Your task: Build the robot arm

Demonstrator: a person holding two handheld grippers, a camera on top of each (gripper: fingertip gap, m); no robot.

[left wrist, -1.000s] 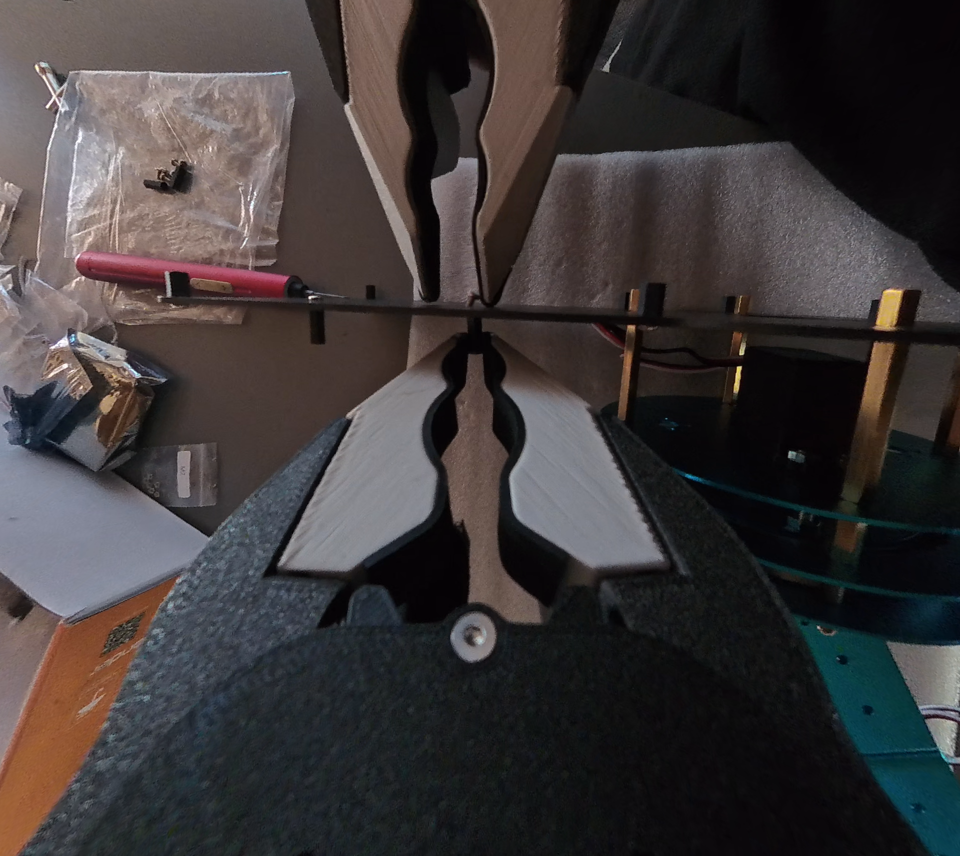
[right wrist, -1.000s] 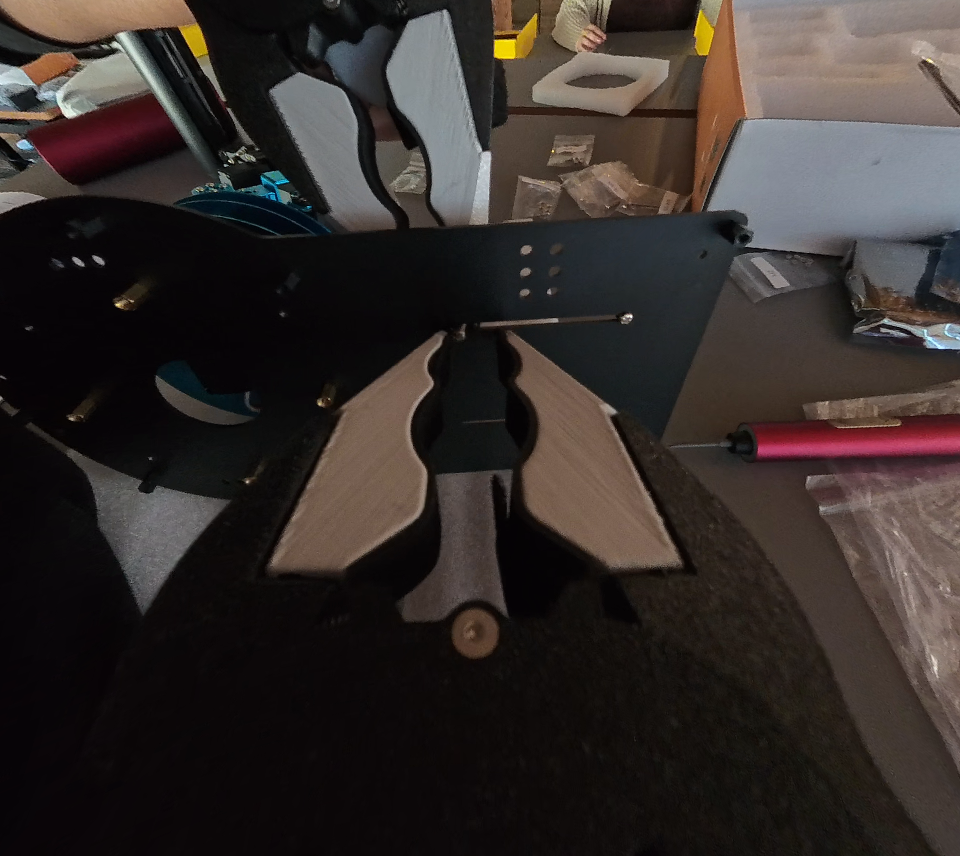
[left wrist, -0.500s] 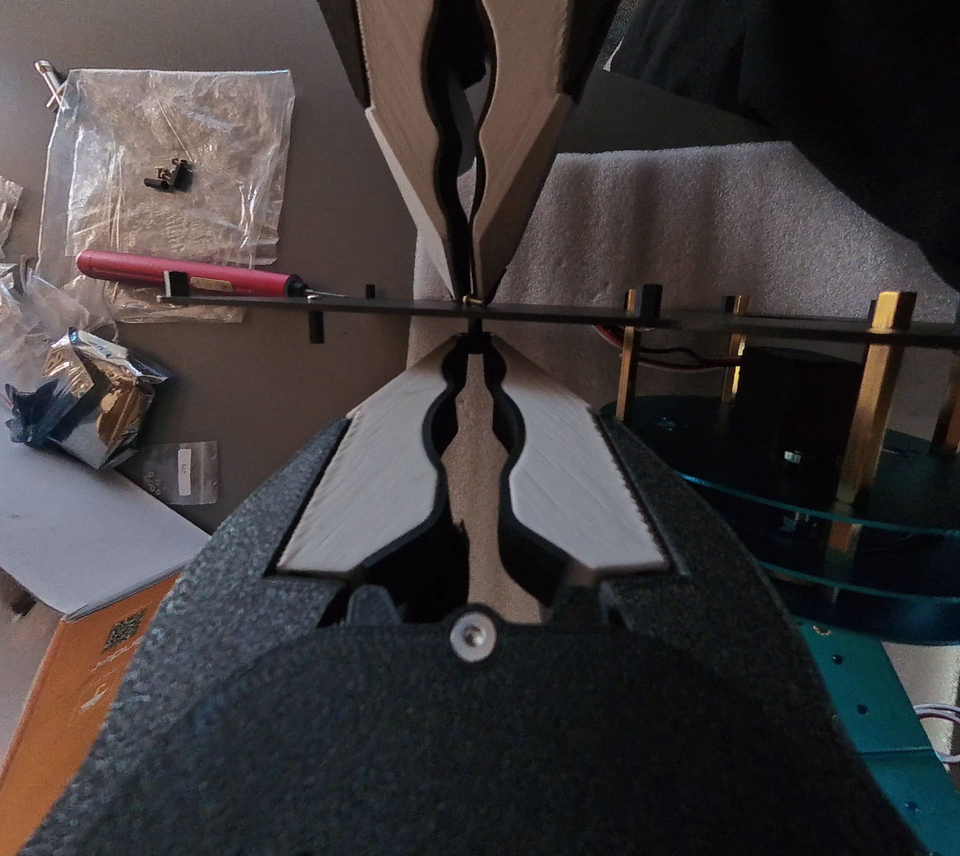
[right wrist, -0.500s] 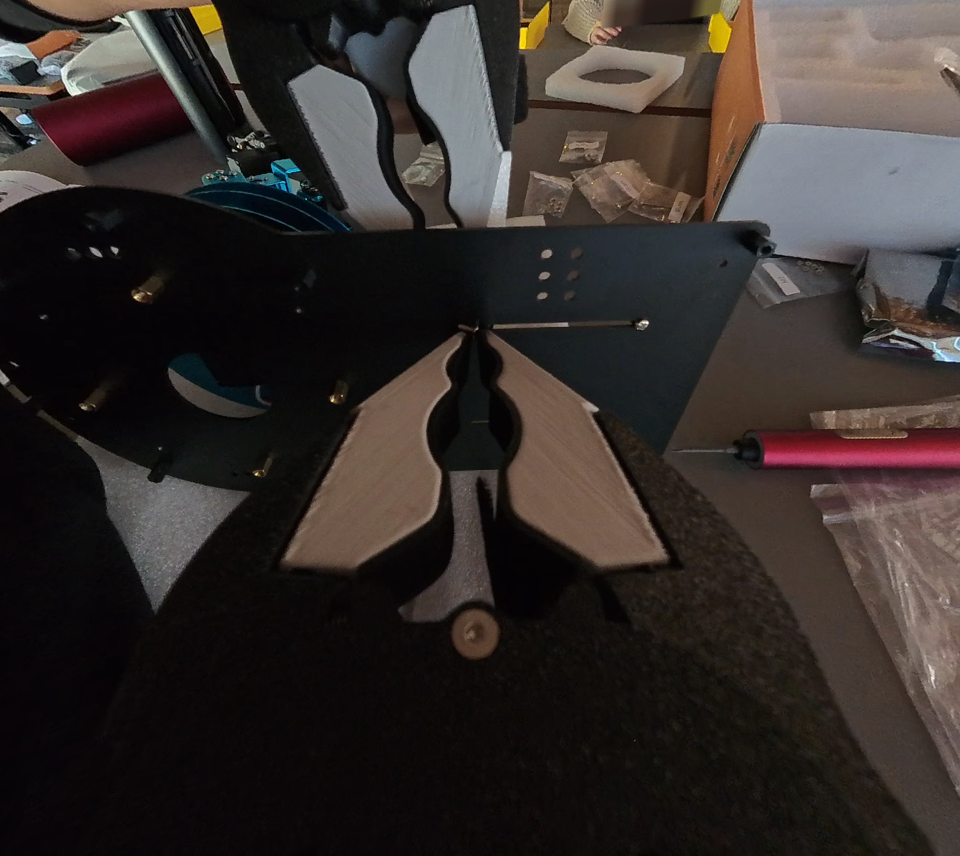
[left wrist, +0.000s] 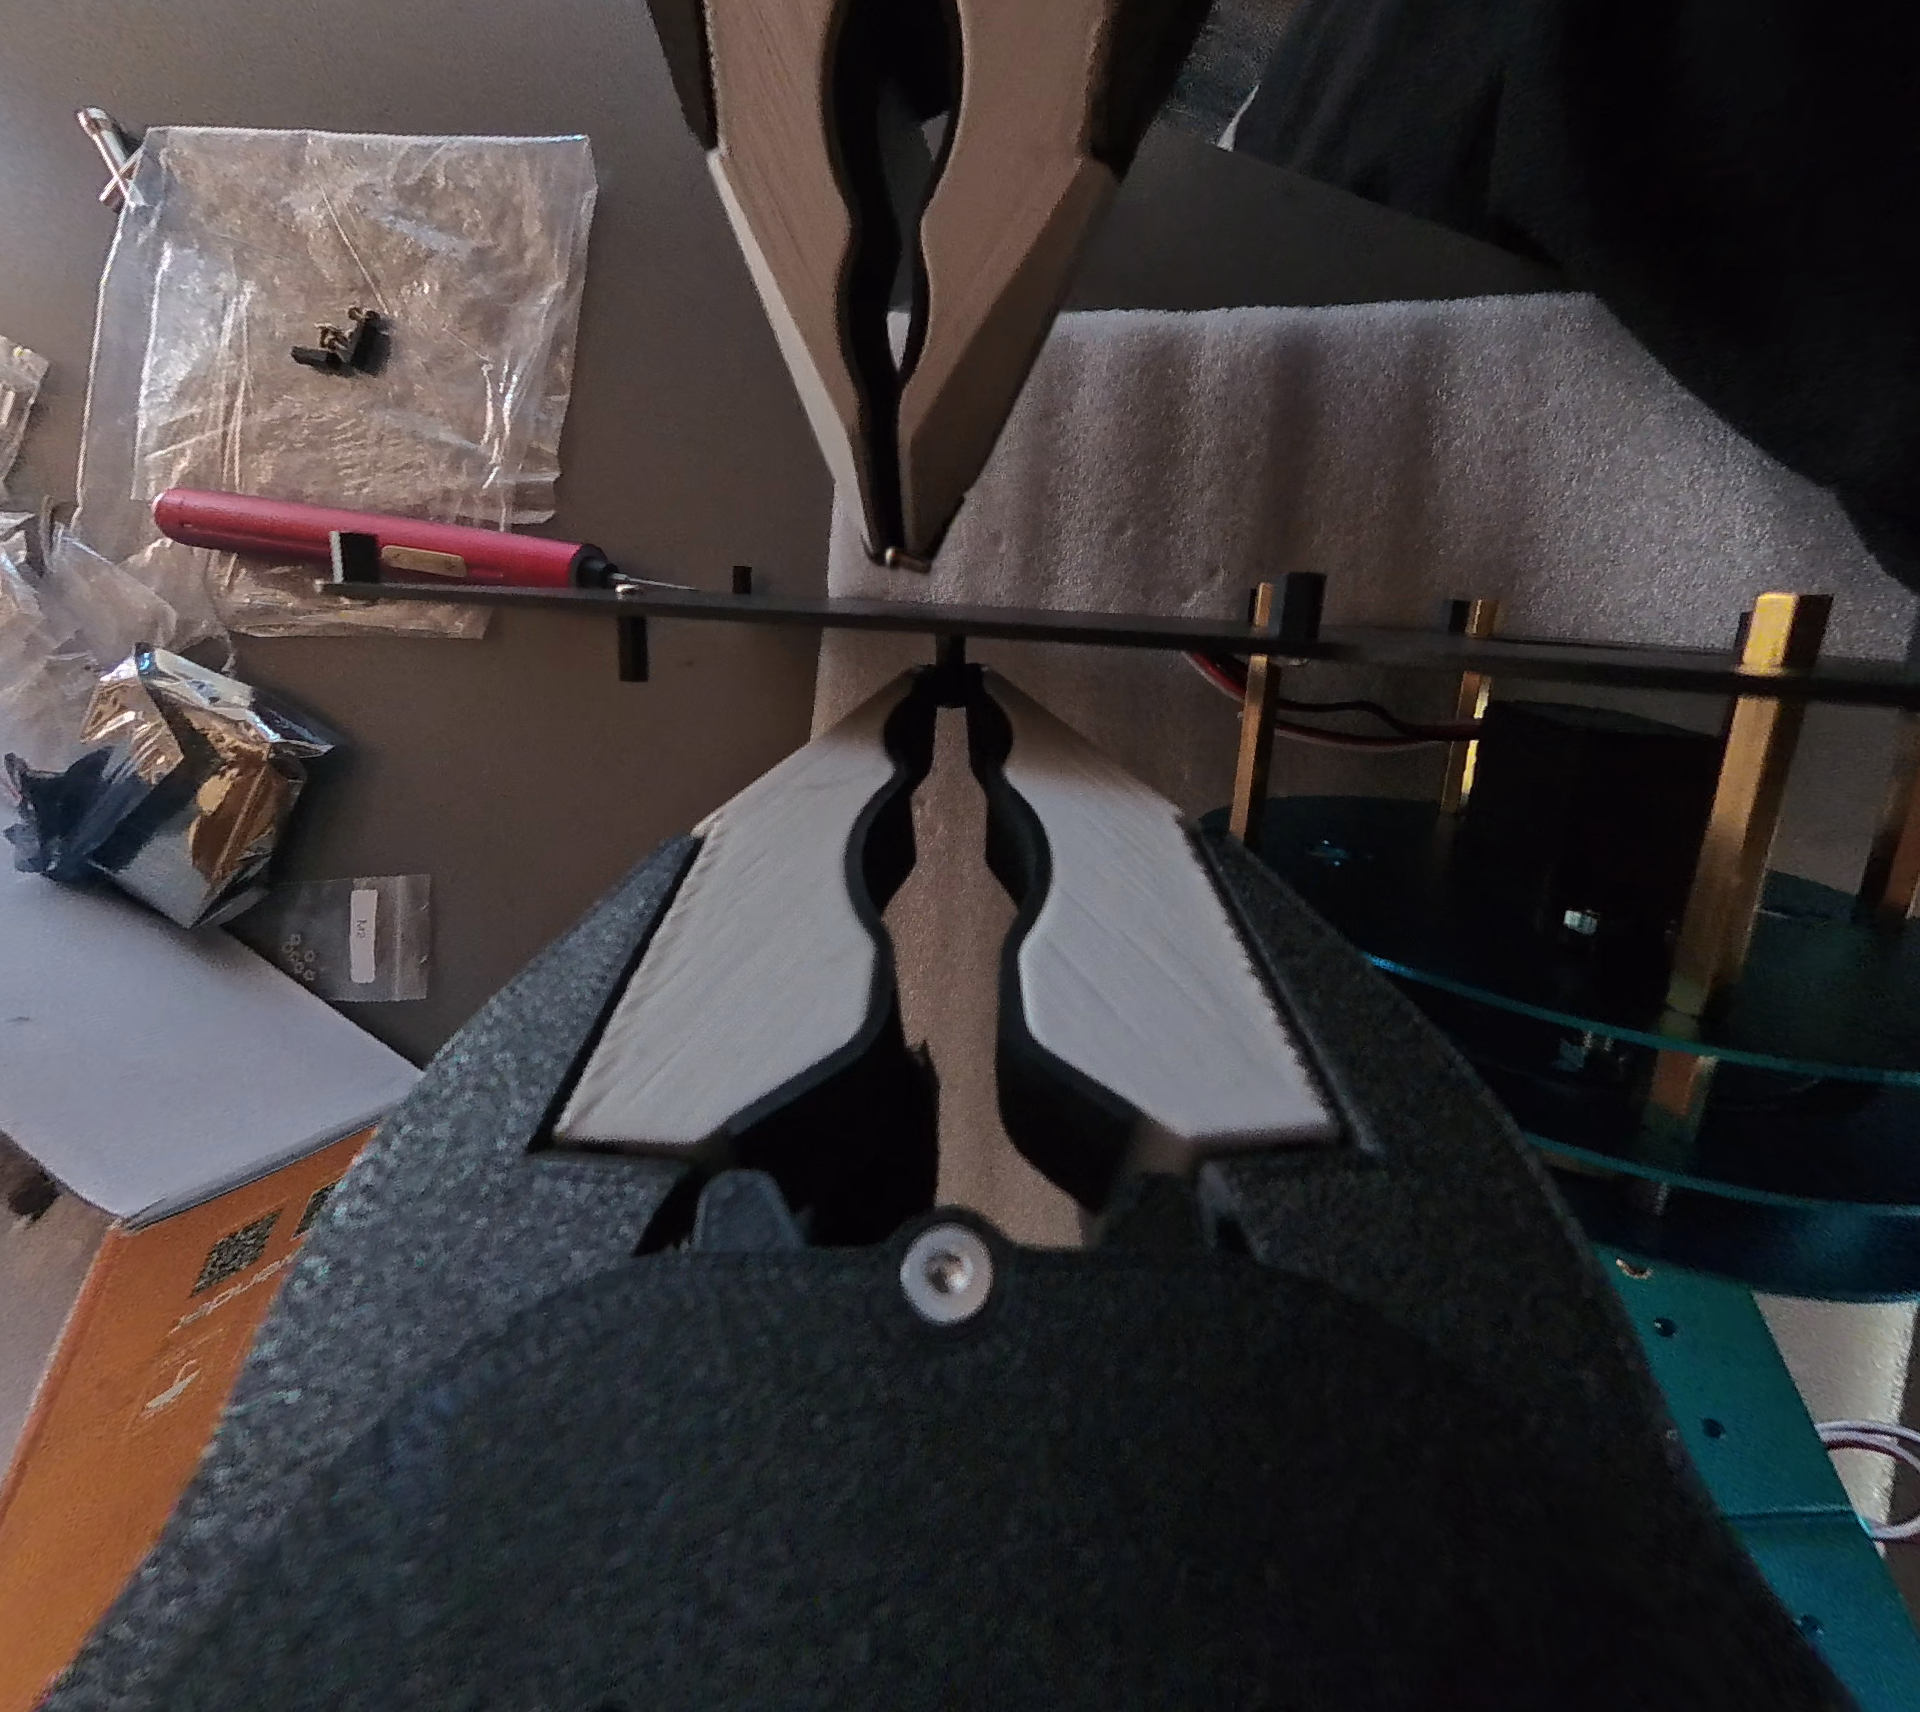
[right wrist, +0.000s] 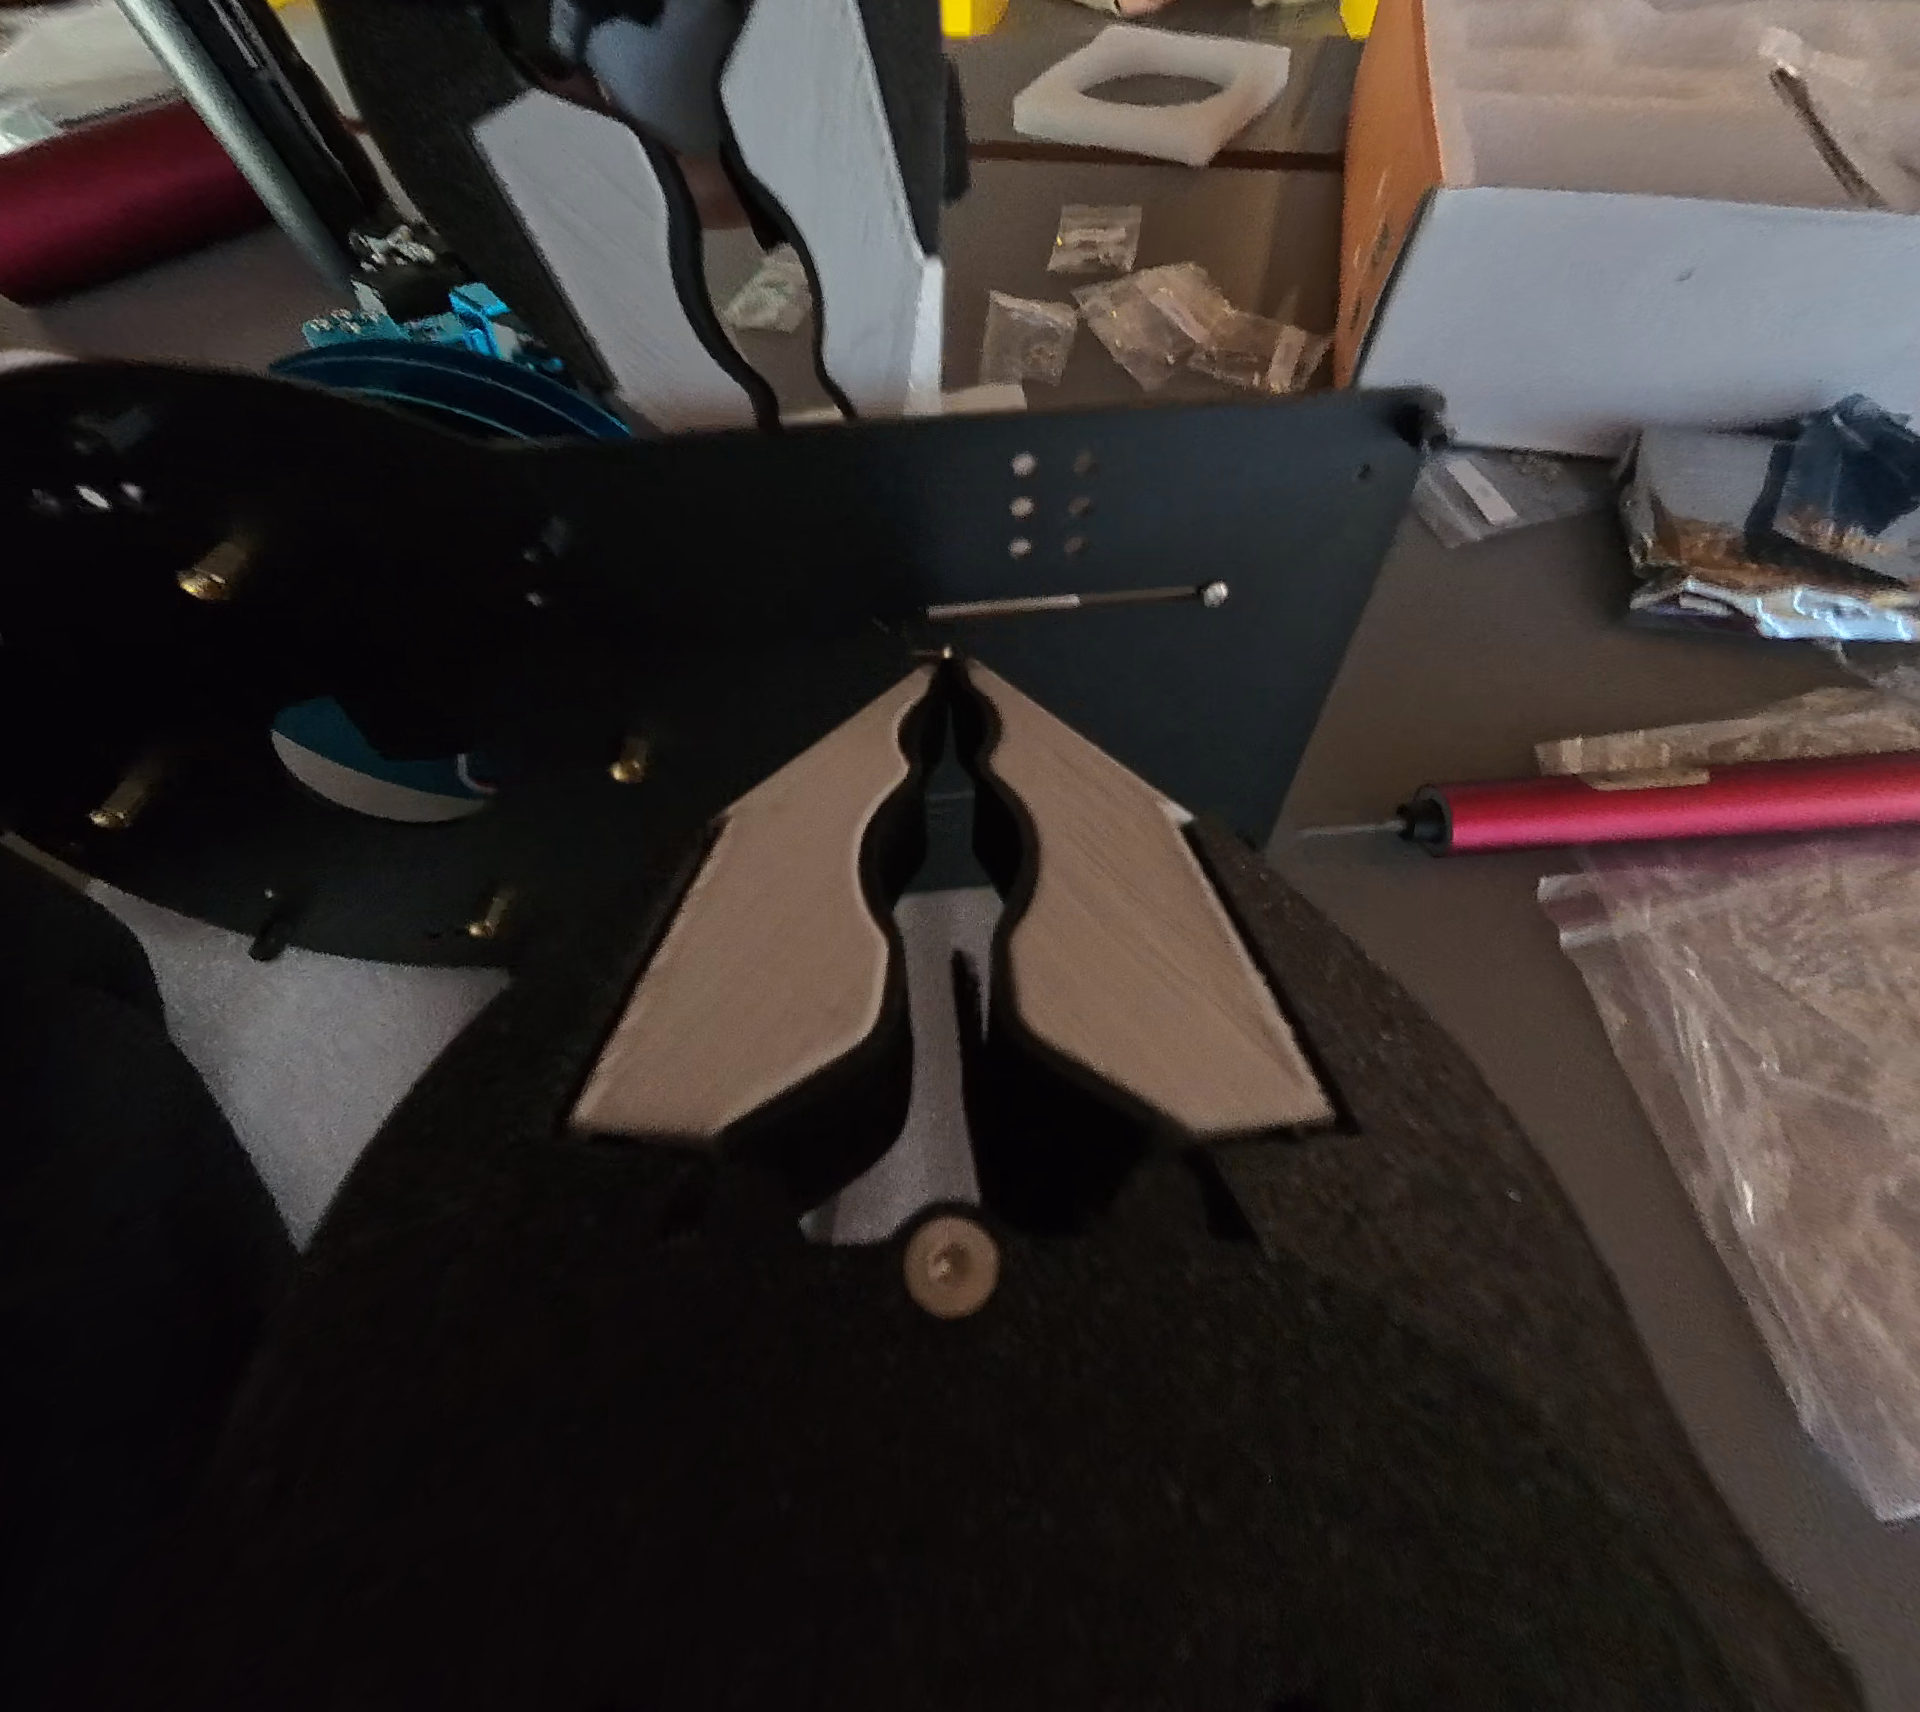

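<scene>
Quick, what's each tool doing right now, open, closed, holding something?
Left tool: closed on a small black peg under the black plate.
Right tool: closed on a tiny brass piece just above that plate.

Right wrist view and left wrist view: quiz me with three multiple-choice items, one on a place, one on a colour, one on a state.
1. Where does the red screwdriver lie?
A. on the white foam sheet
B. on the table, by the clear plastic bags
C. inside the orange box

2. What colour are the upright standoffs under the black plate?
A. brass
B. white
C. red

3. How are the right gripper fingers?
A. spread wide
B. shut on a small brass part over the black plate
C. clamped on the screwdriver

Answers: B, its red barrel rests on the table at the bags' edge; A, they shine gold between the plate and the blue discs; B, the tips meet on the brass part, while the left gripper pinches a small black post under the plate.
</scene>
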